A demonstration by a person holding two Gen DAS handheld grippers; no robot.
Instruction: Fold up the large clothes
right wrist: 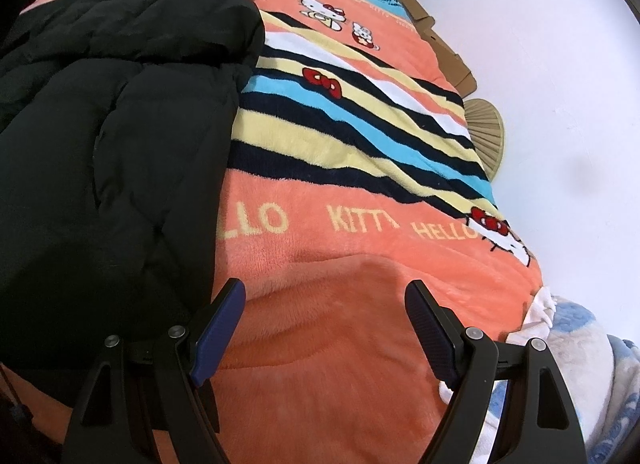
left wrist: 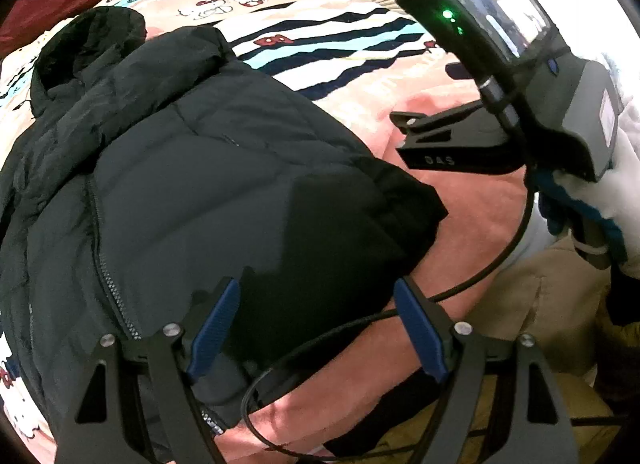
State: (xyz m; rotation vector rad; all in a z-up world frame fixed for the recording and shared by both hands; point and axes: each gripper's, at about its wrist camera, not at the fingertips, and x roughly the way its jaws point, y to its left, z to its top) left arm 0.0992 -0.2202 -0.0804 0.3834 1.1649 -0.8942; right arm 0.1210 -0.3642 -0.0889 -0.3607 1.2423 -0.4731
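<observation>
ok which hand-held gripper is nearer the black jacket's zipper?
Left. The left hand-held gripper hangs open over the black jacket by its zipper; the right hand-held gripper is open over the blanket beside the jacket.

"HELLO KITTY" – blanket (right wrist: 360,264), "DAS" – right gripper (left wrist: 434,160)

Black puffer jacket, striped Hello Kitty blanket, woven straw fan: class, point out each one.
Black puffer jacket (left wrist: 192,167): left wrist view, quilted front panel.
Striped Hello Kitty blanket (right wrist: 340,256): right wrist view, orange band.
Woven straw fan (right wrist: 486,129): right wrist view, ribbed face.
</observation>
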